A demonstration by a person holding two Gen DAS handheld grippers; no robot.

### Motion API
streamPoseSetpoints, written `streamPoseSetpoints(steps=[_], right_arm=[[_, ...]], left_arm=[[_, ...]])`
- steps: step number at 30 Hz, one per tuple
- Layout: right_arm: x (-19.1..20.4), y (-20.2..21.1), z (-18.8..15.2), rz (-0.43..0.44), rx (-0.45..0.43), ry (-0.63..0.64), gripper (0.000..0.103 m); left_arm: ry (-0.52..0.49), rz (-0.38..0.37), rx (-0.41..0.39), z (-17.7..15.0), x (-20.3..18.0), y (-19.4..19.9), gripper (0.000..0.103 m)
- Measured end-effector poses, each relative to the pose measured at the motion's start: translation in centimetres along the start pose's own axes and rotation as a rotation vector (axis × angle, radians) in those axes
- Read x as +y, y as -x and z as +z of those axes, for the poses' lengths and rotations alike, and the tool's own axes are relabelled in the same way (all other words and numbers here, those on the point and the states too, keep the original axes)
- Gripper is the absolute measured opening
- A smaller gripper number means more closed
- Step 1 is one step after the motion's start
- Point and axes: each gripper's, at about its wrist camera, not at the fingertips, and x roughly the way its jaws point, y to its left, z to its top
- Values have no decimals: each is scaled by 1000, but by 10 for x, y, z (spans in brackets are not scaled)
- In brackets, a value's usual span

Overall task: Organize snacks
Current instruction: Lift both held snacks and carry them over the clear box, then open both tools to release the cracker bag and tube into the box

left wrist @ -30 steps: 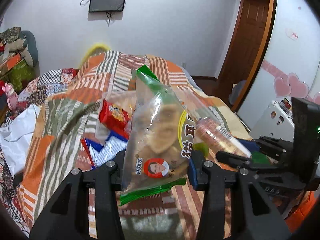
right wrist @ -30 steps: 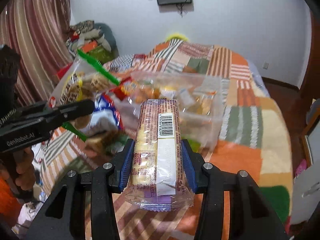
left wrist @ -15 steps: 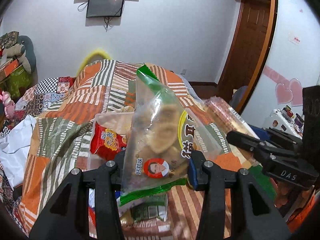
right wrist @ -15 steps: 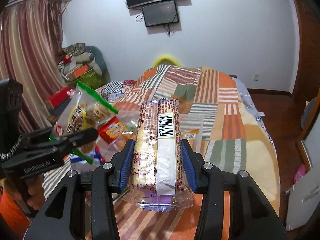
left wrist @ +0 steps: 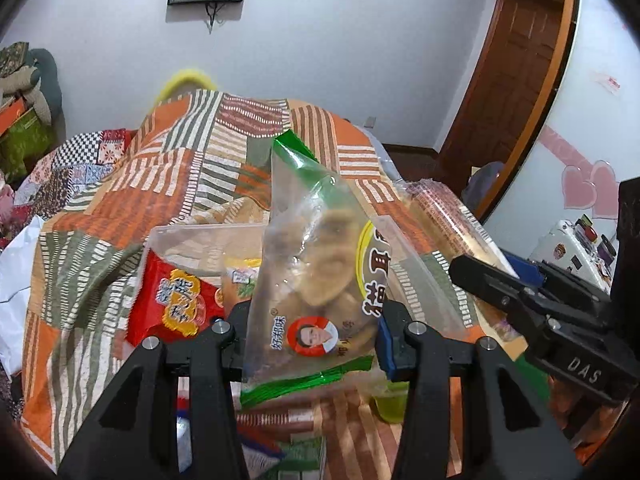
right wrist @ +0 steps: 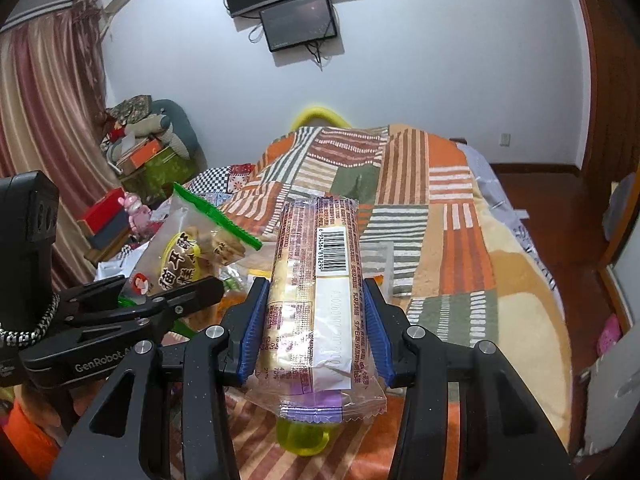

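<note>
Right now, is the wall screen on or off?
Off, it seems: the wall screen is dark, with only faint glare on its glass.

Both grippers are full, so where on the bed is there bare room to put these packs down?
Bare quilt lies right of the clear box, toward the far edge. Crowded: the red packet inside the box, and the yellow-green cup on the near quilt.

Bed [right wrist: 460, 216]: covered by patchwork blanket [left wrist: 160, 184] in orange, green and cream stripes. On it: clear plastic bin [left wrist: 192, 240] containing red snack packet [left wrist: 176, 308]; small yellow-green jelly cup [right wrist: 302, 440] at near edge; white cloth [left wrist: 16, 280] at left side.
</note>
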Motion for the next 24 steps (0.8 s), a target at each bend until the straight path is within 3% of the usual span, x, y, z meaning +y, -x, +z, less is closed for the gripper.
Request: streamPoseSetpoints(steps=[19,24], right_arm=[[-8,-45,-6,-13,118,-5,43],[-8,-40,-4,-11,112,0,43]], left_arm=[[16,55,101,4,2,-52,45],[30,49,94,4,5,-48,59]])
